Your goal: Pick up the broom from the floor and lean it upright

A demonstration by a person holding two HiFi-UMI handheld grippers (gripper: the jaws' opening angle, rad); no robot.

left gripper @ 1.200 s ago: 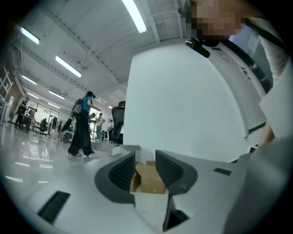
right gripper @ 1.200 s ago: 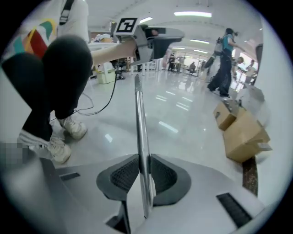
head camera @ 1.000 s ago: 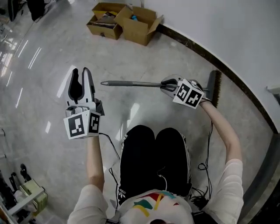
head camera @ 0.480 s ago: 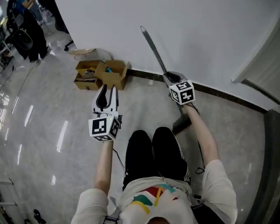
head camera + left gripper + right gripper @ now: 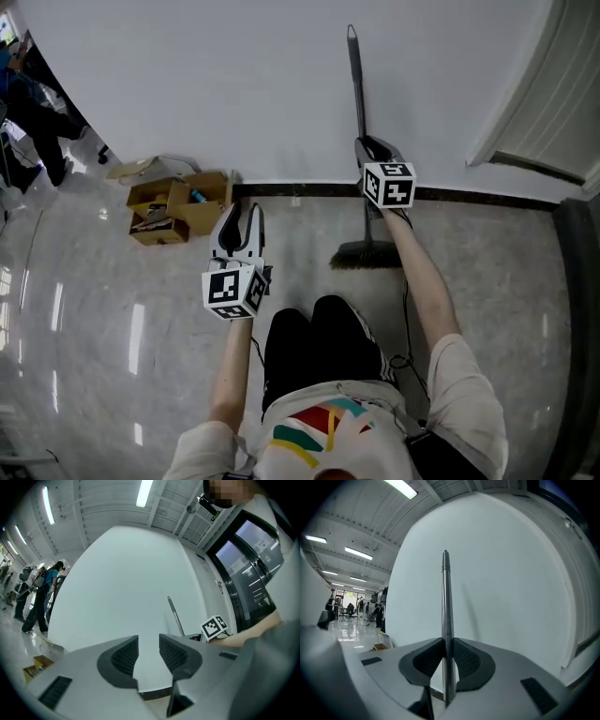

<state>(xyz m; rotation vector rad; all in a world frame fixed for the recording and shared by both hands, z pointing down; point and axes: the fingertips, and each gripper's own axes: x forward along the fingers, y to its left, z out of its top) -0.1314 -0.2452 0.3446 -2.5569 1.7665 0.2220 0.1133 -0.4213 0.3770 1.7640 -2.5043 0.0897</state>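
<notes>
The broom (image 5: 357, 94) stands upright at the far side of the scene, close to the white wall (image 5: 216, 84). Its bristle head rests on the floor (image 5: 112, 309), just in front of the dark baseboard (image 5: 487, 197), and its grey metal handle rises along the wall. Whether the top of the handle touches the wall, I cannot tell.

The right gripper (image 5: 366, 148) holds the handle some way above the bristle head. In the right gripper view the 2 ribbed jaws are clamped on the handle from both sides, and the handle runs vertical between them.

The left gripper (image 5: 241, 210) is to the left of the broom, well apart from it, and points toward the wall. Its jaws are apart, with nothing between them; only the wall shows in the gap.

At the far left, 2 open cardboard boxes (image 5: 178, 204) sit on the floor near the wall. In the left gripper view some people (image 5: 40, 597) stand further left.
</notes>
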